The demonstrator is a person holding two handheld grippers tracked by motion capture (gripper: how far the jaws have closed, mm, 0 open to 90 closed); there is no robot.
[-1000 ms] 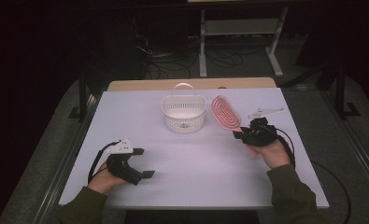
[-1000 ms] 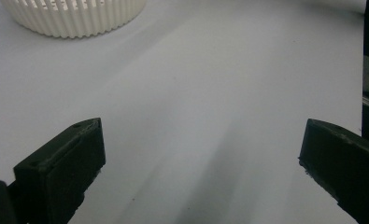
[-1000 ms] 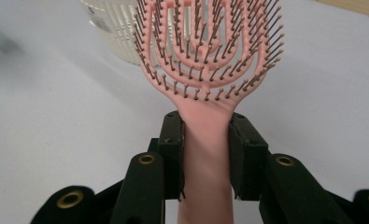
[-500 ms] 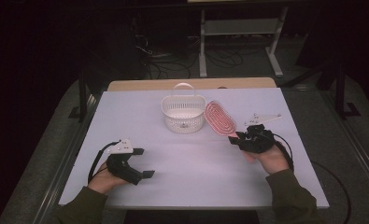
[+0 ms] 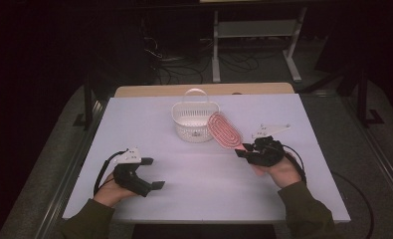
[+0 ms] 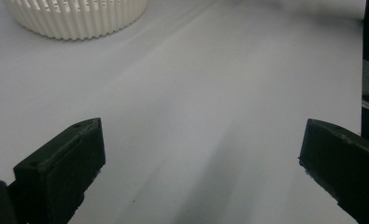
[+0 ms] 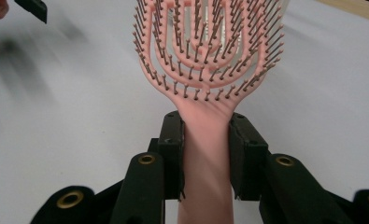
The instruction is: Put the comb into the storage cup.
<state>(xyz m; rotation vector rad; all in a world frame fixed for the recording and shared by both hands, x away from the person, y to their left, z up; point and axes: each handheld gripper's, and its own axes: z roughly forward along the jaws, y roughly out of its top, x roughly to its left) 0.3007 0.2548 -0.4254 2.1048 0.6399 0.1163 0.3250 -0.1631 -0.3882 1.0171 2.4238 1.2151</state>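
Pink brush (image 5: 225,130): clamped by its handle between the jaws of my right gripper (image 5: 244,152); in the right gripper view the two pads (image 7: 173,140) press on either side of the handle, bristles (image 7: 205,51) facing the camera.
Change: a second ago the brush head stood off to the right of the basket (image 5: 195,121); now I have carried it in, and in the high view its head comes right up to the basket's right wall. I cannot tell whether they touch.
Brush attitude: raised off the table (image 5: 194,199), head tilted up toward the basket, handle running back to my right hand (image 5: 283,172).
Left gripper (image 5: 151,174): kept its place, well short of the basket on its near left; jaws spread wide with nothing between them, bare table under them in the left gripper view, the basket's ribbed wall (image 6: 79,18) far ahead.
Meaning: I judge the carry is most of the way done; the head still needs to go over the rim before I let go.
Risk: the long head could catch the rim or the hoop handle (image 5: 195,92) and tip the light basket.
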